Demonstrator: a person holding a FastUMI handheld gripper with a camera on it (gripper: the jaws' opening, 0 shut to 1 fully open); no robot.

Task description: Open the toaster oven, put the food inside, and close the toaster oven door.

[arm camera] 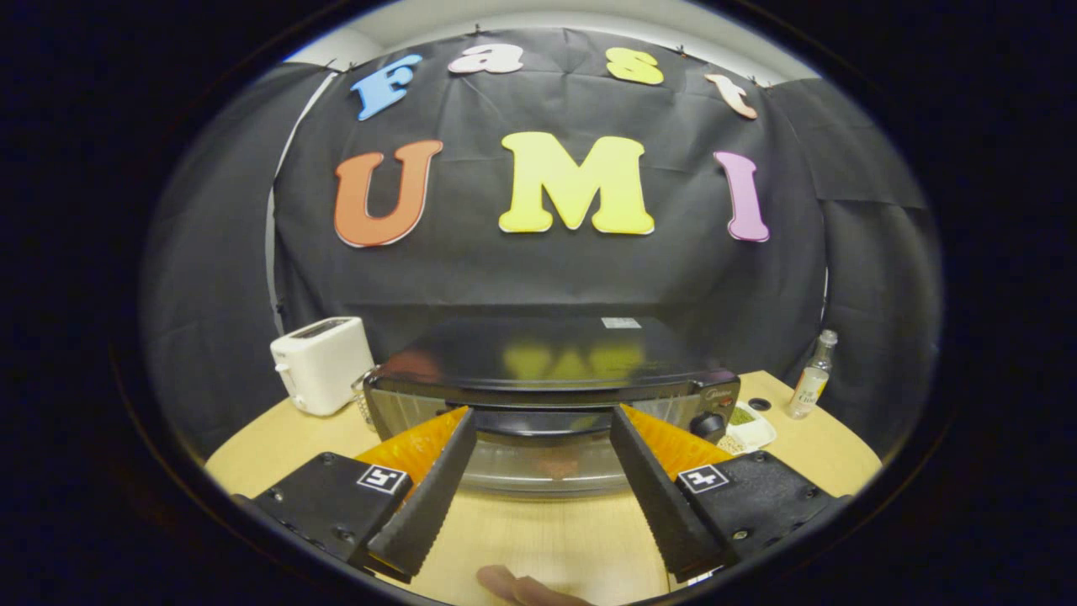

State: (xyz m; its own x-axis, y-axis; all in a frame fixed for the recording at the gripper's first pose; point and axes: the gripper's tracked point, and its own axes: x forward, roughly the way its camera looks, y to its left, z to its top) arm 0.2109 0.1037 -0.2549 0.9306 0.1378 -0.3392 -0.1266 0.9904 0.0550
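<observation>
Oven door shut, gripper at the handle

Toaster [322, 364] stands left of the toaster oven [551, 370]. We judge the task near its end: door [538, 459] closed, something reddish behind its glass. Our gripper [543, 421] is spread wide, fingers flanking the handle [543, 417], gripping nothing. Bottle [812, 376] right of the oven.

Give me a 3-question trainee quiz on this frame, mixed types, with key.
1. True or false: the toaster oven door is shut.
2. The gripper fingers are: A) shut on the door handle B) open, tips either side of the handle C) shut on nothing.
3. Fill in: the white toaster stands beside the oven, and the clear ___ stands on the opposite side.

Key: 1 true; 2 B; 3 bottle.
</observation>
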